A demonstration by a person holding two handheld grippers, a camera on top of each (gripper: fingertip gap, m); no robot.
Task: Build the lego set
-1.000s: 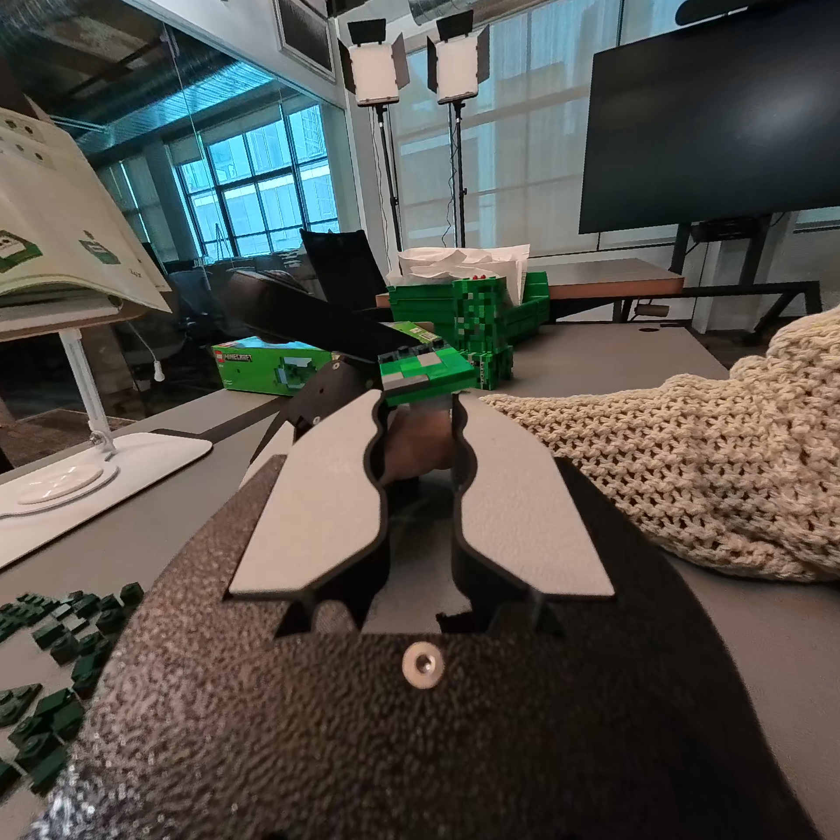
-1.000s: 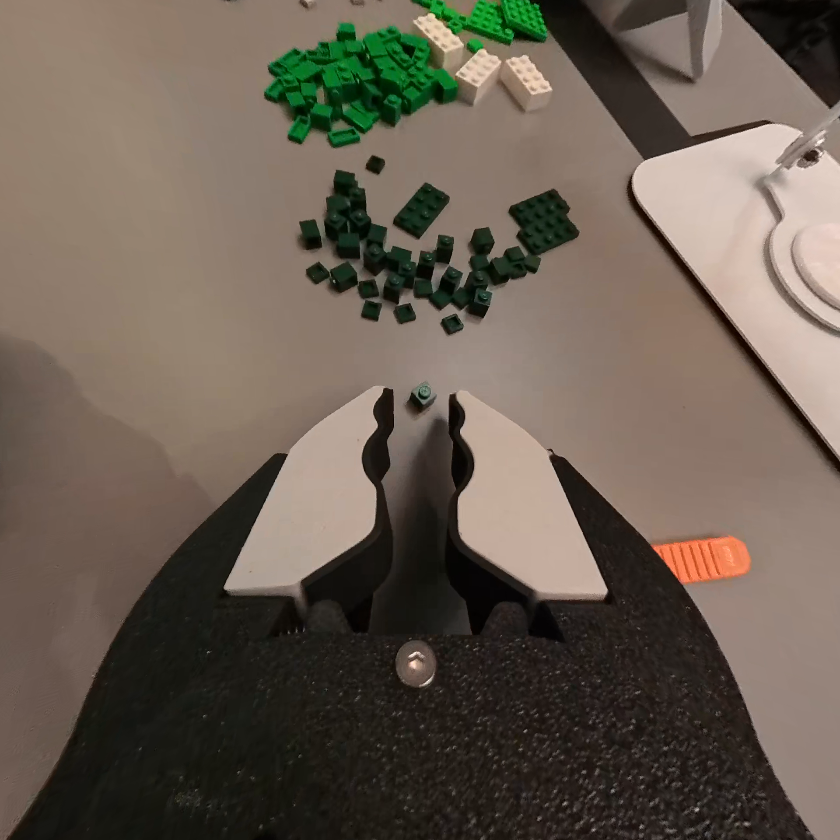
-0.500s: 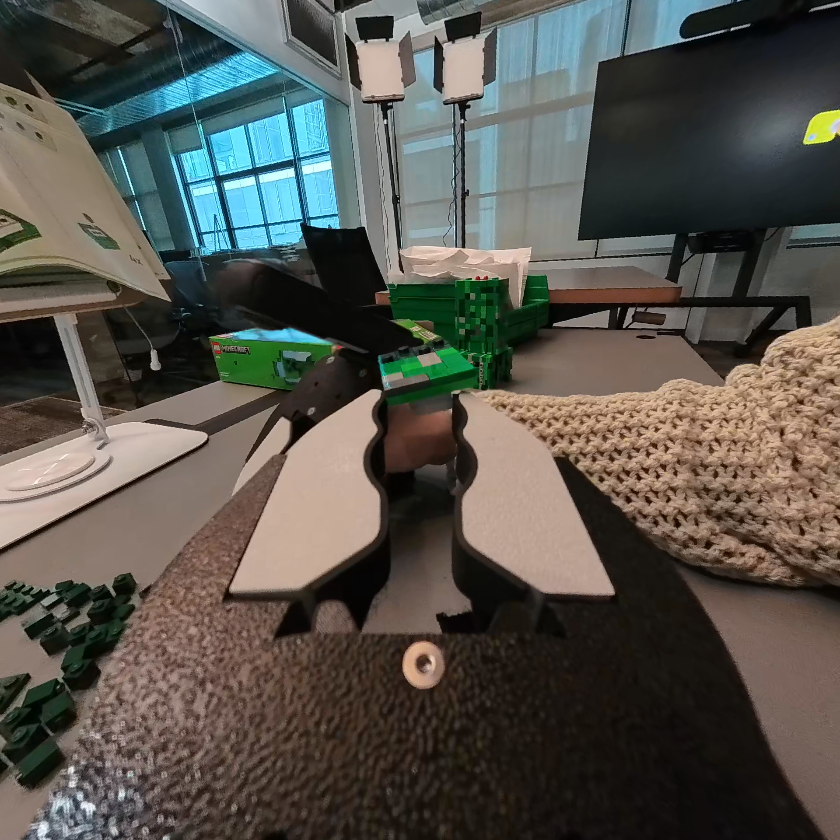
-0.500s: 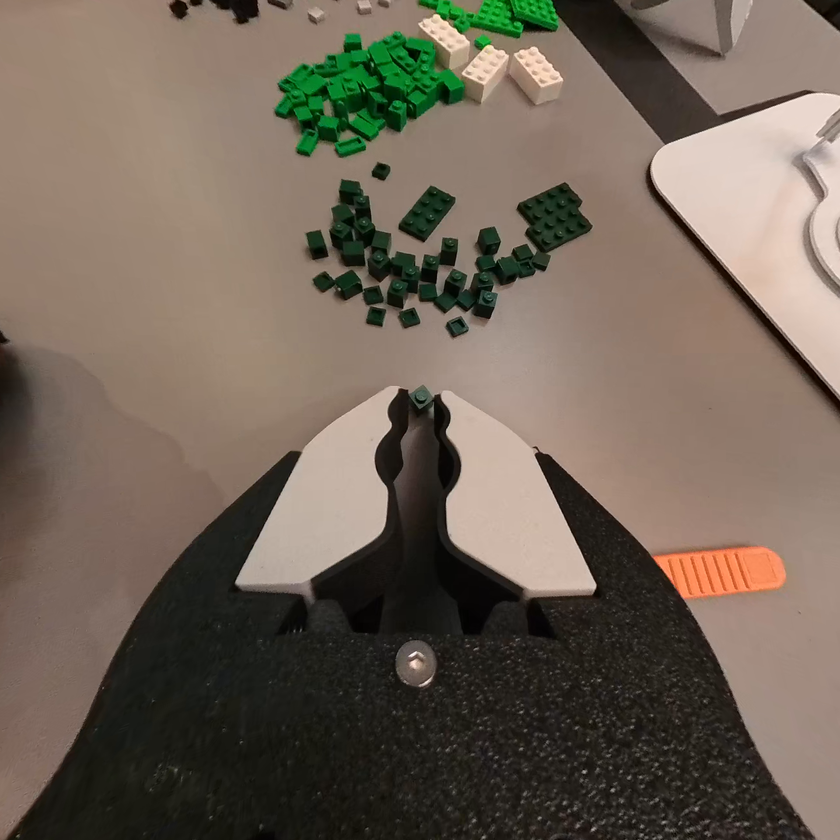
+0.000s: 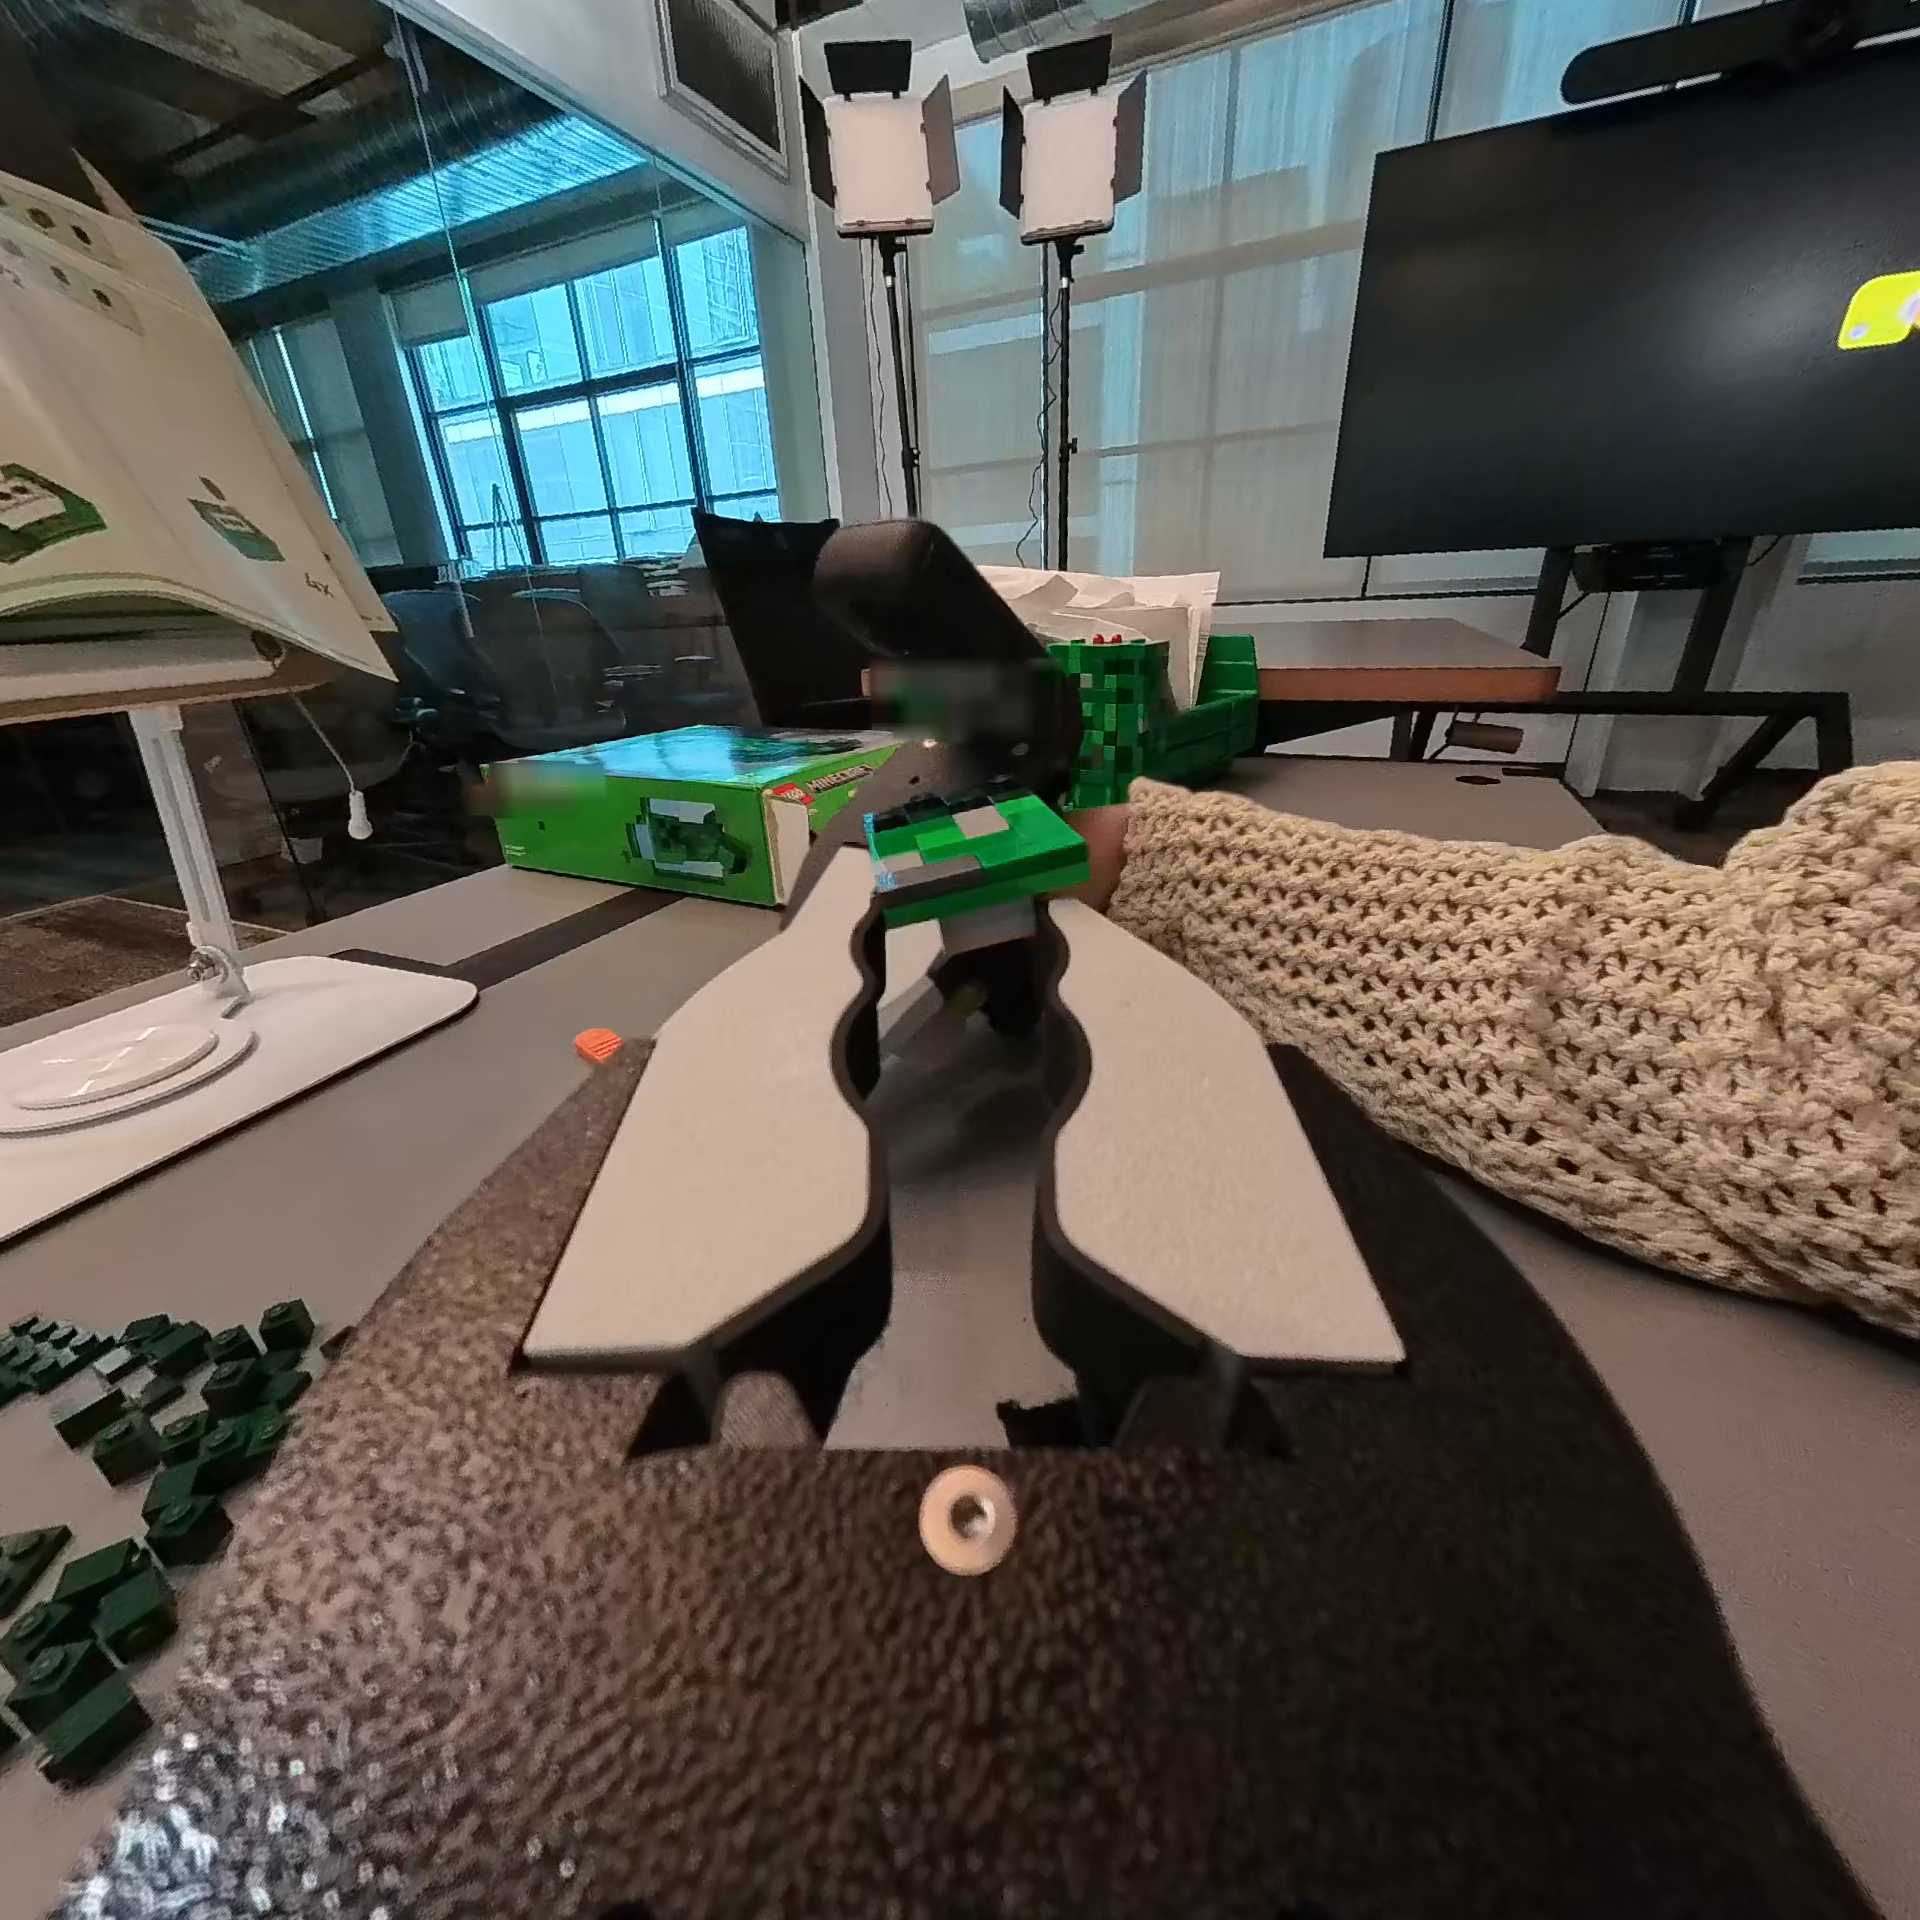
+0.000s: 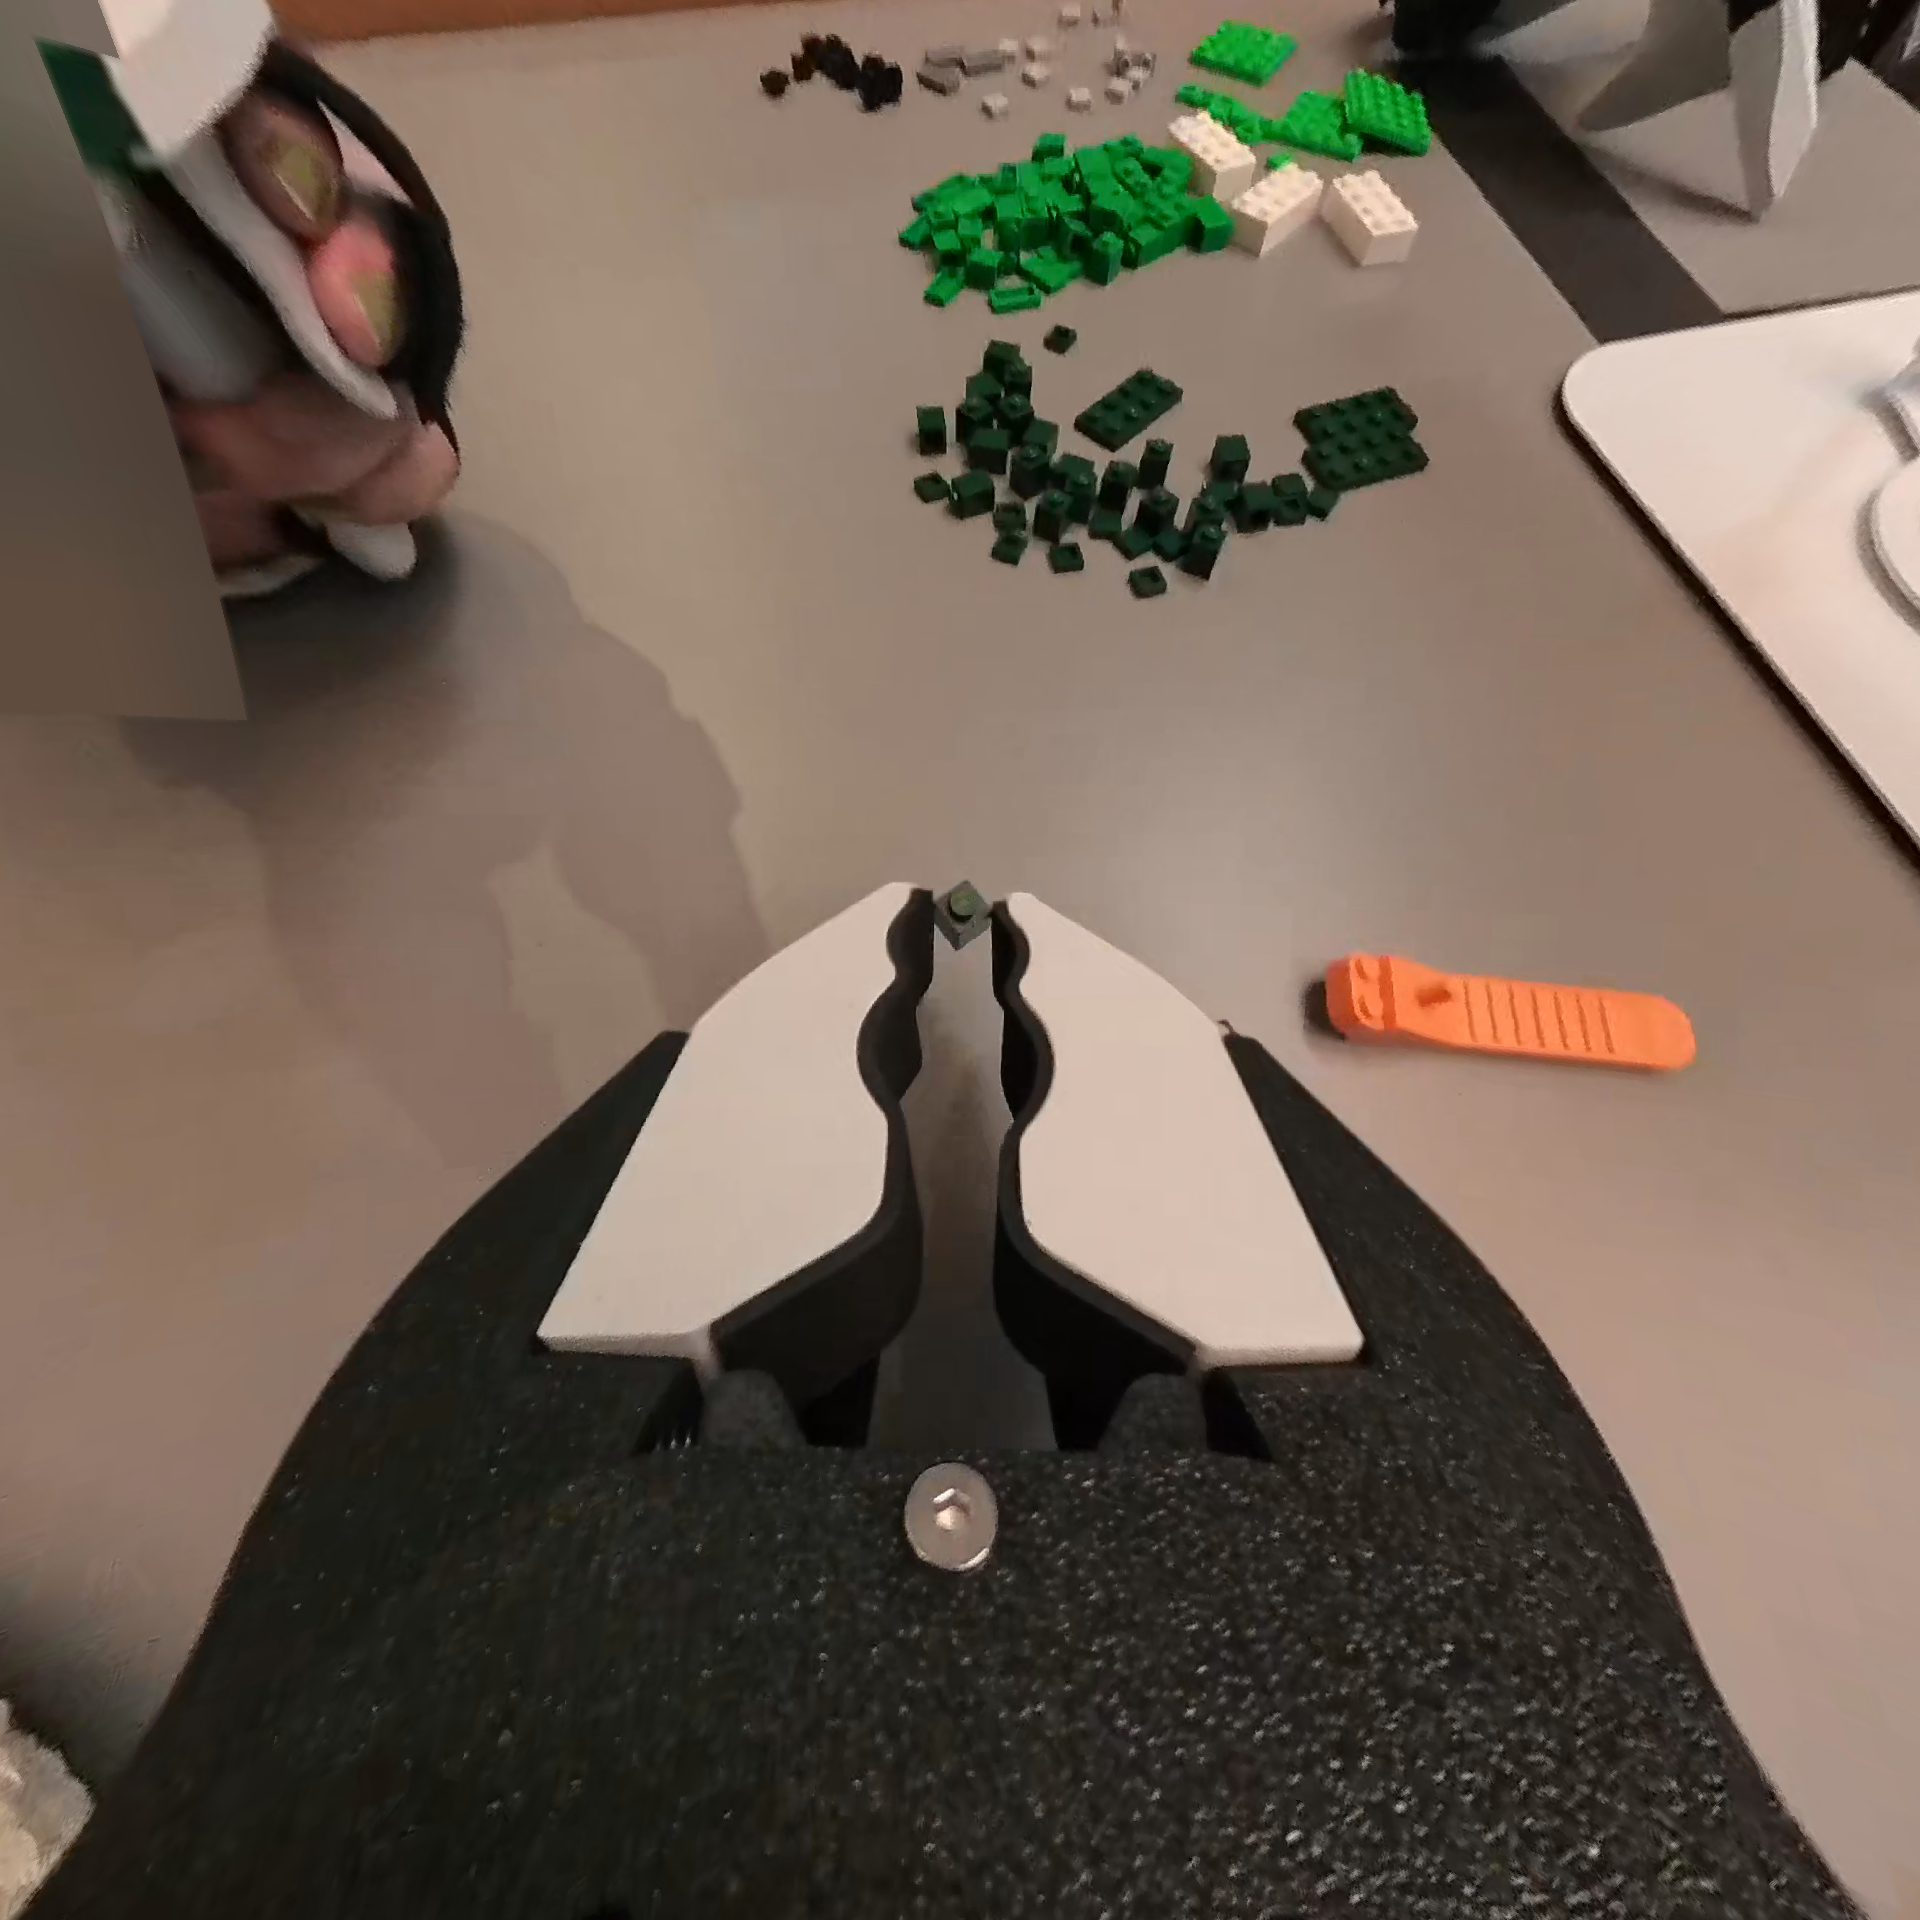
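My left gripper (image 5: 964, 902) is shut on a small green, grey and black lego build (image 5: 971, 854), held above the grey table. Behind it are the other gripper's black body (image 5: 935, 634) and a knitted sleeve (image 5: 1507, 1018). My right gripper (image 6: 961, 914) is shut on a small dark green one-stud piece (image 6: 961, 913), lifted off the table. A heap of dark green pieces (image 6: 1122, 478) lies ahead of it, with bright green pieces (image 6: 1060, 218) and white bricks (image 6: 1299, 197) farther back. The left gripper with a hand (image 6: 281, 343) shows blurred at upper left.
An orange brick separator (image 6: 1507, 1023) lies right of my right gripper. A white stand base (image 6: 1766, 499) with the instruction booklet (image 5: 156, 468) is at the side. A green set box (image 5: 665, 810) and a finished green figure (image 5: 1117, 717) stand at the back. The orange brick separator (image 6: 1507, 1023) lies some 11 cm from my right tips, 25 cm from my left tips.
My right gripper closed on the dark green piece and lifted it back from the heap. The left gripper swung so the right gripper's body now rises behind the build.
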